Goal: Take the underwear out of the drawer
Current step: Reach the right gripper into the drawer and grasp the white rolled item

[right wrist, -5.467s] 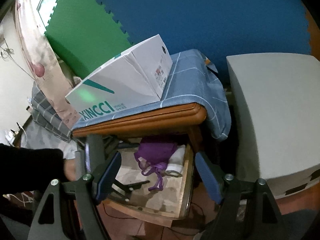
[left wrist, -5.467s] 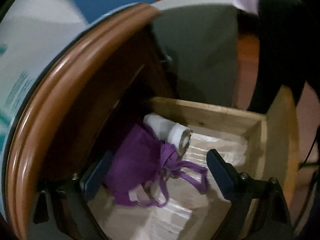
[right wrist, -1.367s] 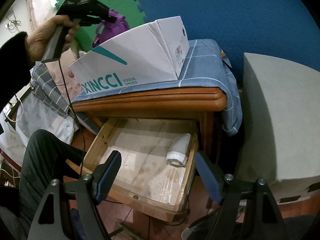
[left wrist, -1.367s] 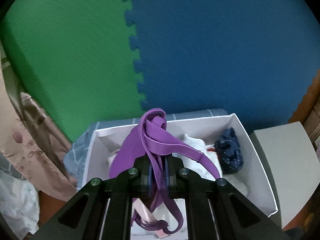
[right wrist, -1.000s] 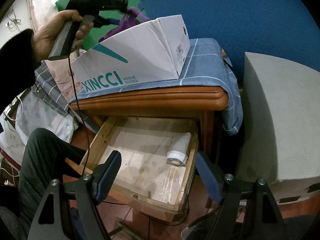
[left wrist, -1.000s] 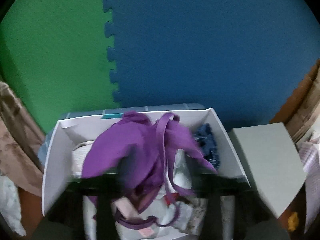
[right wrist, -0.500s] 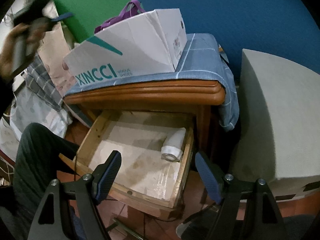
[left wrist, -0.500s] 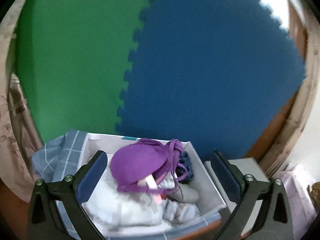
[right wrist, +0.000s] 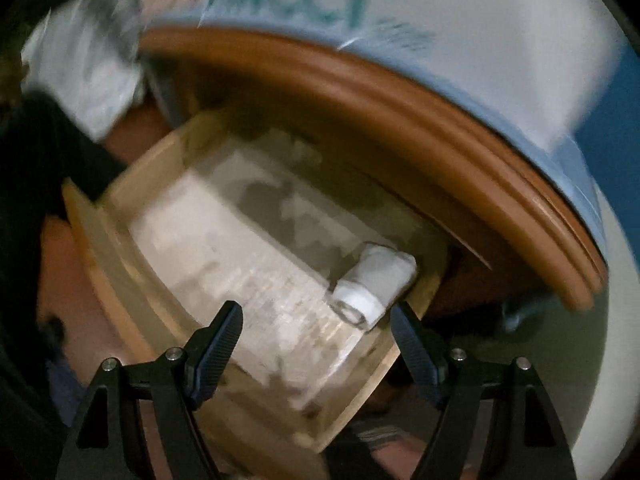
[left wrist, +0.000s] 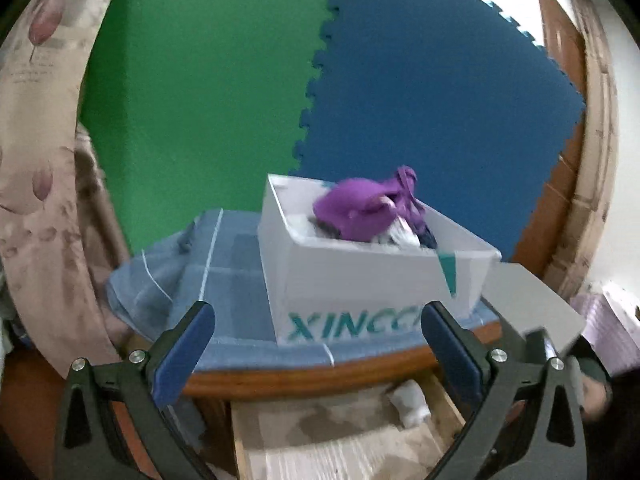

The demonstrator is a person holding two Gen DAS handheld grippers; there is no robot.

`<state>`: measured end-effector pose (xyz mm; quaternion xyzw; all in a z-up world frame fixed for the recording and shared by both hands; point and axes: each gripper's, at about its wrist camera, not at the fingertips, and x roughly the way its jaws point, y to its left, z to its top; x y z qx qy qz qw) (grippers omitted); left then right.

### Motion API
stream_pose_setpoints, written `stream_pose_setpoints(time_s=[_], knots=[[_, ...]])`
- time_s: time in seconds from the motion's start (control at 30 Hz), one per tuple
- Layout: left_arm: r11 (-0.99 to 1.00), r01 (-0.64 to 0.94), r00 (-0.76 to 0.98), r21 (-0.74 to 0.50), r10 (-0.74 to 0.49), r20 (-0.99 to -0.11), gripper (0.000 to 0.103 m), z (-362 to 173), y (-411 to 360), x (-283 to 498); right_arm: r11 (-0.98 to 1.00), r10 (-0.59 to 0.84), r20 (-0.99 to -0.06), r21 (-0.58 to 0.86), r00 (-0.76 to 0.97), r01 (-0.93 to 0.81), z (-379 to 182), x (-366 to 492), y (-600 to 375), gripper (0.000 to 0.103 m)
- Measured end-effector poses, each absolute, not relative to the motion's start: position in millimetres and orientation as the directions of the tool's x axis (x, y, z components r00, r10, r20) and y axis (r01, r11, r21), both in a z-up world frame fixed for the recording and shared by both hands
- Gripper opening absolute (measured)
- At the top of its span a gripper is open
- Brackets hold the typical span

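Observation:
The purple underwear (left wrist: 362,210) lies on top of clothes in the white XINCCI box (left wrist: 360,280) on the nightstand. My left gripper (left wrist: 316,344) is open and empty, in front of the box and above the open wooden drawer (left wrist: 344,432). A rolled white garment (right wrist: 374,284) lies at the drawer's right side; it also shows in the left wrist view (left wrist: 410,402). My right gripper (right wrist: 316,336) is open and empty, low over the drawer (right wrist: 120,256), with the roll just beyond its right finger.
A blue checked cloth (left wrist: 200,276) covers the nightstand top, whose brown wooden edge (right wrist: 400,96) overhangs the drawer. A grey block (left wrist: 532,304) stands to the right. Green and blue foam mats (left wrist: 420,92) line the wall. A floral curtain (left wrist: 36,160) hangs at left.
My left gripper let go of the purple underwear in the box, opened and drew back and down. My right gripper moved down close over the drawer toward the white roll.

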<state>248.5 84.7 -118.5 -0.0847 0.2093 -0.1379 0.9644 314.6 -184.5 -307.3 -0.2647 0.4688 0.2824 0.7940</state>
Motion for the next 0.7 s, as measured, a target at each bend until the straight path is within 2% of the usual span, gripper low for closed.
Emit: stream_pose_setpoints(time_s=[0.13,0.33,0.53,0.7], knots=[[0.946,0.243,0.867,-0.217,-0.312,-0.389,0.102,-133,83,249,0.587,0.099,-0.903,-0.286,0.418,-0.758,-327,334,-170,0.078],[0.941,0.277,0.851,-0.193,-0.334,-0.405,0.102,-142,76,247,0.247,-0.087,-0.898,-0.439,0.431,-0.864,-386,345,-157,0.078],[0.928,0.327,0.827,-0.178,-0.372,-0.421,0.102,-148,63,248,-0.04,-0.131,-0.854,-0.503,0.503,-0.864,-432,332,-146,0.078],[0.919,0.342,0.811,-0.198,-0.395,-0.431,0.102,-151,58,252,-0.101,-0.156,-0.803,-0.566,0.575,-0.818,-455,341,-149,0.08]])
